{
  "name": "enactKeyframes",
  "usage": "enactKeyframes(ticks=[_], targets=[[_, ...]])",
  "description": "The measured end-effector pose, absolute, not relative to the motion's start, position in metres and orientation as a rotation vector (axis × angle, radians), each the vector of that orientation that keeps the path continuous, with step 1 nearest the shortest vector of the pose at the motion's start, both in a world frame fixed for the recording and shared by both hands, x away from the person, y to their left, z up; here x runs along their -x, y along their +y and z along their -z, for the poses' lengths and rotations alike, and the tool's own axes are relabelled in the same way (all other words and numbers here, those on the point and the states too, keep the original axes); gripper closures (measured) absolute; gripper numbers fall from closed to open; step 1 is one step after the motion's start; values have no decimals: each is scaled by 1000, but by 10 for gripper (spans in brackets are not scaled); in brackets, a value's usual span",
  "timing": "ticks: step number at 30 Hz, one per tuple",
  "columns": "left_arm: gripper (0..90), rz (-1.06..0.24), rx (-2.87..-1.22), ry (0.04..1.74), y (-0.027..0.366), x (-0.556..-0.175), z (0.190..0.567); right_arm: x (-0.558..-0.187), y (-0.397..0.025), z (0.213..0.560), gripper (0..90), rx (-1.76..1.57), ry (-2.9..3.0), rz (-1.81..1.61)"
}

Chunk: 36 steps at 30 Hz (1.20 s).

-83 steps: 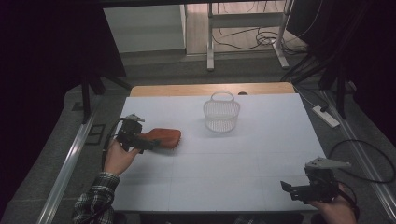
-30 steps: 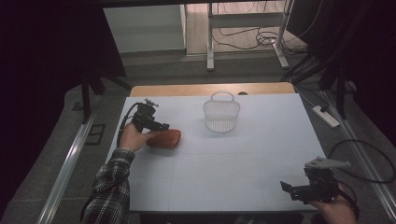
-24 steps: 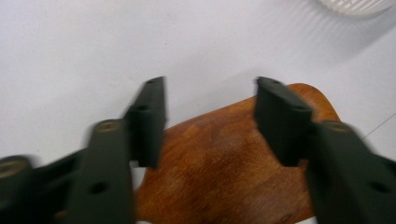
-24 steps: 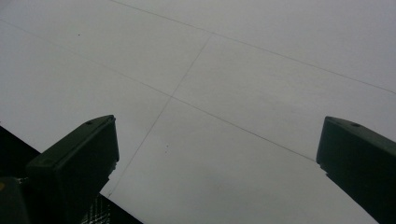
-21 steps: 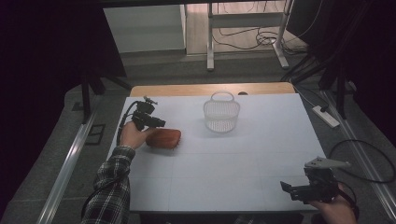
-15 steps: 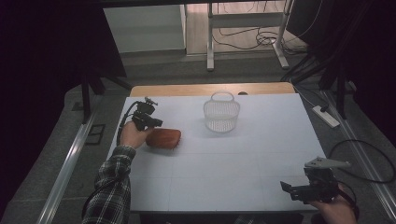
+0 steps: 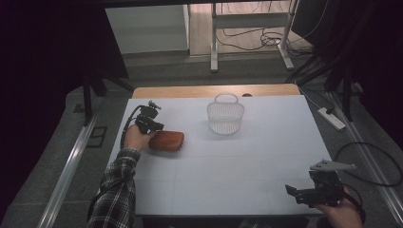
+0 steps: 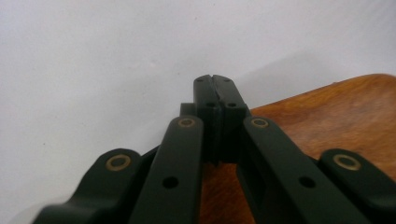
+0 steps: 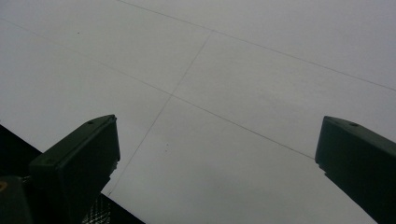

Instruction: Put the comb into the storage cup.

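A brown, rounded wooden object (image 7: 167,140) lies on the white table (image 7: 237,166) at the left. My left gripper (image 7: 157,127) hovers at its far left end, held by a hand in a plaid sleeve. In the left gripper view the gripper (image 8: 215,81) is shut, its tips pressed together with nothing between them, and the brown wood (image 8: 327,121) lies just beneath and to the right. My right gripper (image 7: 292,191) rests near the table's front right corner. Its jaws stand wide apart over bare table in the right gripper view (image 9: 217,140).
A small white wire basket (image 7: 225,116) with a handle stands at the back middle of the table. A wooden strip (image 7: 214,90) runs along the far edge. A power strip (image 7: 331,118) and cables lie on the floor to the right.
The left gripper has shifted from the object's left side toward the far side and slightly right. In the last second it barely moves. The brown object and the right gripper stay put.
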State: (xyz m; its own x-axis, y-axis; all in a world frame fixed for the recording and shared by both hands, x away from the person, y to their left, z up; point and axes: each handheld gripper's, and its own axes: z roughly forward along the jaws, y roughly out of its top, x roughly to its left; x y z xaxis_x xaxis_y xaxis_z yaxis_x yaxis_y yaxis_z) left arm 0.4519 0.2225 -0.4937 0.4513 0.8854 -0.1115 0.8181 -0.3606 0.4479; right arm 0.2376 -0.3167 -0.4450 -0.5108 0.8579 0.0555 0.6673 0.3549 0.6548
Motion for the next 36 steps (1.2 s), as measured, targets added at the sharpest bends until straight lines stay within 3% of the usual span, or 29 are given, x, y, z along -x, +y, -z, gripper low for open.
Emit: enactKeyframes(ticks=[36], targets=[[892,-205,-2241,1522,247,-444,501,-238,-316,445,8,-1357,2326,-897]])
